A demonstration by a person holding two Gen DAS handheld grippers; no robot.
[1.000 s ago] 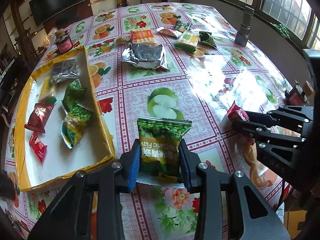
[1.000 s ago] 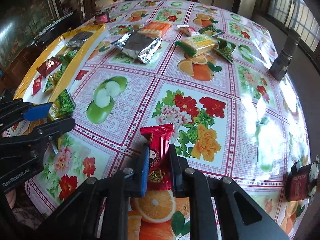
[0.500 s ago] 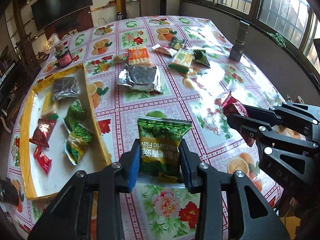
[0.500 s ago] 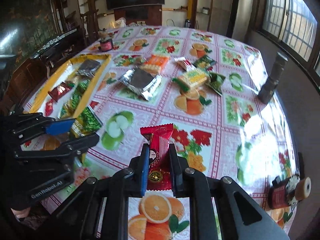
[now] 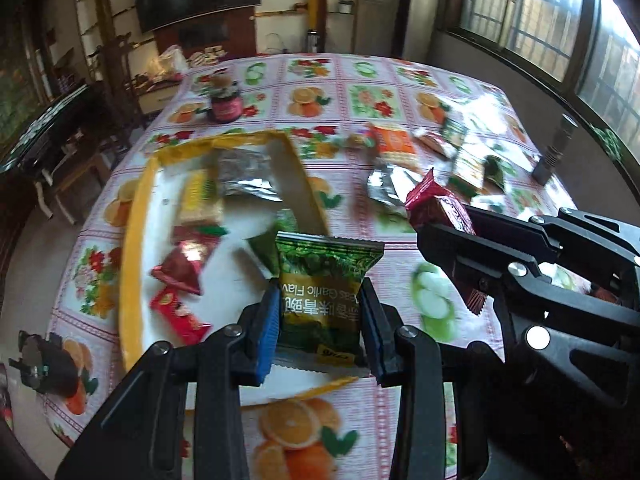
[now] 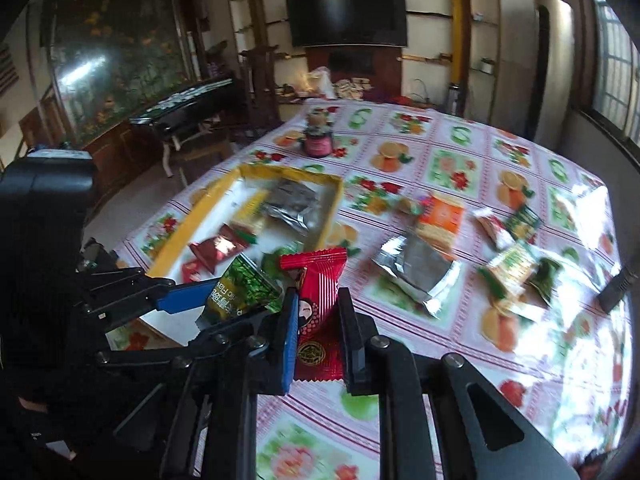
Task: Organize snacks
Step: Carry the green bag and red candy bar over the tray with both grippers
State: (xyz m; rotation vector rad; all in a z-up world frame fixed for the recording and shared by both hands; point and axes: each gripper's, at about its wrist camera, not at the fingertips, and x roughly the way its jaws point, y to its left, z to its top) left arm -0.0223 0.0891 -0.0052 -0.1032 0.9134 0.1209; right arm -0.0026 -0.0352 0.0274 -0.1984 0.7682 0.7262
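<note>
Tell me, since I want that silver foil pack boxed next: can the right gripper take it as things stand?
Probably not yet: the right gripper is shut on the red packet. The silver foil pack lies uncovered.

Left gripper [image 5: 320,320] tilted downward, jaws clamped on the sides of a green packet [image 5: 325,280], lifted off the tabletop. Right gripper [image 6: 318,332] close beside it, jaws pinched tight on a red packet [image 6: 318,300], also angled down.

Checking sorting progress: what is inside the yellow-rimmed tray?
Inside the tray: a silver foil pack, a yellow packet, red packets and green ones. The held green packet covers the tray's near corner.
</note>
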